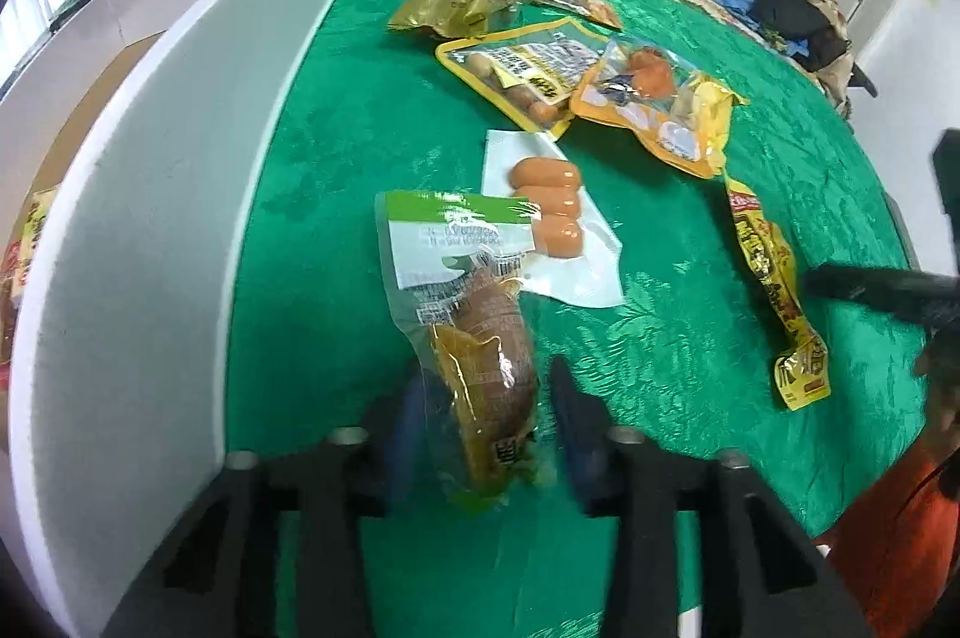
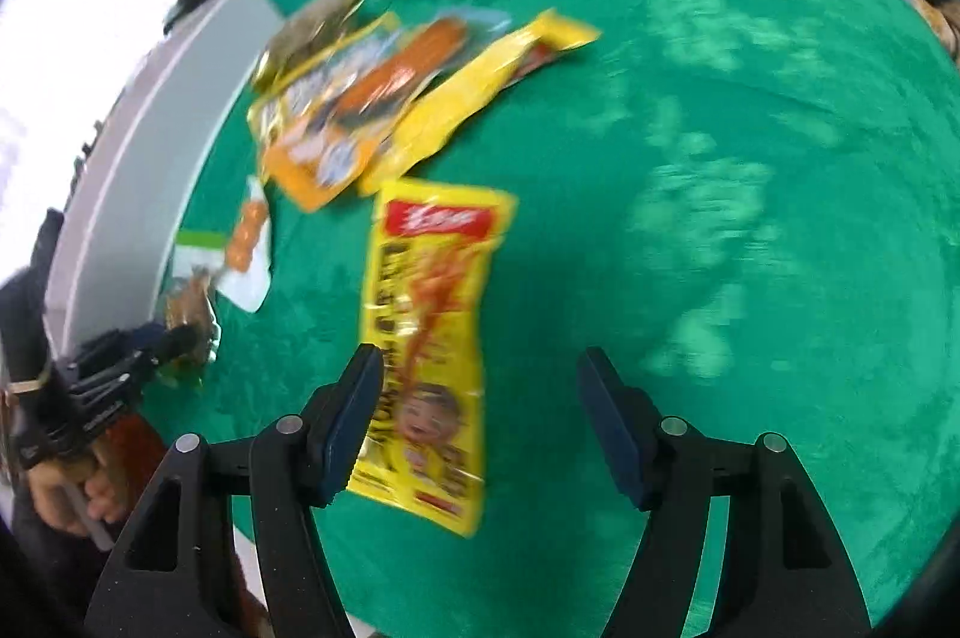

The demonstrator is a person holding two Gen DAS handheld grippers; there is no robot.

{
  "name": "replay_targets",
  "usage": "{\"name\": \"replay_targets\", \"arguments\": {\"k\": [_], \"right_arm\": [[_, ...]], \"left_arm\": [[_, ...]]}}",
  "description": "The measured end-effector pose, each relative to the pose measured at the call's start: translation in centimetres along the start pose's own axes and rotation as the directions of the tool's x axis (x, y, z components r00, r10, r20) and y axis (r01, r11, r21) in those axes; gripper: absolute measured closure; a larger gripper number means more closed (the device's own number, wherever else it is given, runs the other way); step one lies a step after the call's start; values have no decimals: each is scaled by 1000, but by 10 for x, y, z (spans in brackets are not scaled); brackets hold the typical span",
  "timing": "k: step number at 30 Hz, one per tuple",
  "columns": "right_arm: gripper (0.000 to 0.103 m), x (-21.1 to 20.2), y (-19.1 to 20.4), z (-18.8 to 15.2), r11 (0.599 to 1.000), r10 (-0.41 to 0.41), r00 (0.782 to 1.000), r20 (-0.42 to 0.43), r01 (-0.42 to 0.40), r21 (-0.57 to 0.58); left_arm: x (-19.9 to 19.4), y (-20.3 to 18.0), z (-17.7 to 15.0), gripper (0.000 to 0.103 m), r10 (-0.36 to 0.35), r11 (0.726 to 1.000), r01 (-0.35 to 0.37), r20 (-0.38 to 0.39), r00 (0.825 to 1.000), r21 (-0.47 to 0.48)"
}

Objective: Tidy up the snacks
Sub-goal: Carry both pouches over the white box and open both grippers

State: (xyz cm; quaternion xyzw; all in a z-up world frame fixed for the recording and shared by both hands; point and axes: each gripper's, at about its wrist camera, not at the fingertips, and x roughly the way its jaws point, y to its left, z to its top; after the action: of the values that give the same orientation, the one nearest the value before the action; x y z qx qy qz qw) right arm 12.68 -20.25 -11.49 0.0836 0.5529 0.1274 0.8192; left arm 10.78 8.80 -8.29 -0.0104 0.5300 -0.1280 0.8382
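Observation:
Snack packs lie on a green cloth (image 1: 690,338). My left gripper (image 1: 483,398) is open, its fingers on either side of a clear pack with a green-white top and a brown snack (image 1: 474,338). Beyond it lies a white pack of orange sausages (image 1: 549,209), then yellow and orange packs (image 1: 654,98). My right gripper (image 2: 480,410) is open above the near end of a long yellow pack with a red label (image 2: 429,338); that pack also shows in the left wrist view (image 1: 774,290). The right wrist view is blurred.
A white box wall (image 1: 150,194) runs along the left of the cloth, with a snack pack inside it at far left (image 1: 21,266). Clothes and bags (image 1: 792,14) lie beyond the cloth's far edge. The left gripper shows in the right wrist view (image 2: 150,344).

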Motion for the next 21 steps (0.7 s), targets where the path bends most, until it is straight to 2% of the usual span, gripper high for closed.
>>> {"name": "replay_targets", "arguments": {"k": [1, 2, 3, 4, 5, 6, 7, 8, 10, 11, 12, 13, 15, 17, 18, 19, 21], "right_arm": [[33, 12, 7, 0, 1000, -15, 1000, -21, 15, -9], [29, 29, 18, 0, 998, -56, 996, -62, 54, -35], [29, 30, 28, -1, 992, -98, 995, -25, 96, -80], [29, 35, 43, -2, 980, -146, 989, -5, 144, -140], [28, 42, 51, -3, 970, -173, 984, -26, 166, -177], [34, 46, 61, -6, 949, -224, 975, -9, 216, -232], [34, 46, 63, -6, 950, -217, 976, -10, 209, -233], [43, 45, 62, -5, 954, -212, 977, -18, 203, -220], [51, 42, 55, -1, 963, -197, 980, -41, 185, -198], [58, 40, 52, 1, 969, -178, 983, -46, 167, -182], [63, 36, 47, 3, 974, -163, 985, -50, 153, -165], [64, 31, 39, 5, 984, -131, 989, -63, 122, -133], [65, 24, 22, 6, 1000, 2, 998, -68, -3, -20], [66, 15, 0, 3, 990, 115, 992, -48, -111, 86], [66, 11, -12, 1, 970, 194, 981, -22, -189, 150], [66, 7, -24, -2, 935, 284, 959, 12, -280, 219], [66, -1, -38, -6, 870, 389, 918, 78, -393, 297]], "left_arm": [[-4, 1, 0, 32, 1, 1000, -1, 12, 1000, 0], [-7, 2, -1, 16, 8, 1000, -9, 26, 1000, 4], [-11, 1, -3, 12, 31, 999, -32, 40, 999, 20], [-10, 0, -4, 12, 39, 998, -40, 30, 999, 41], [-6, -2, -6, 12, 60, 996, -61, 10, 998, 62], [-1, -4, -6, 12, 86, 993, -85, -7, 996, 82], [4, -7, -8, 12, 117, 988, -114, -18, 993, 100], [11, -9, -10, 13, 159, 981, -154, -31, 987, 118], [21, -8, -12, 19, 188, 977, -181, -55, 981, 109], [17, -1, -12, 41, 126, 991, -125, -25, 992, 44], [16, 0, -10, 56, 141, 990, -140, -19, 990, 32], [16, 2, -9, 59, 135, 991, -134, -20, 991, 26], [14, 10, -6, 67, 65, 998, -66, -18, 998, -16], [11, 17, -6, 71, 4, 998, -5, -9, 1000, -61], [7, 20, -6, 71, -24, 996, 24, 5, 1000, -84], [2, 21, -5, 71, -43, 994, 45, 21, 999, -97], [-11, 22, -3, 71, -97, 987, 104, 56, 994, -122]]}}
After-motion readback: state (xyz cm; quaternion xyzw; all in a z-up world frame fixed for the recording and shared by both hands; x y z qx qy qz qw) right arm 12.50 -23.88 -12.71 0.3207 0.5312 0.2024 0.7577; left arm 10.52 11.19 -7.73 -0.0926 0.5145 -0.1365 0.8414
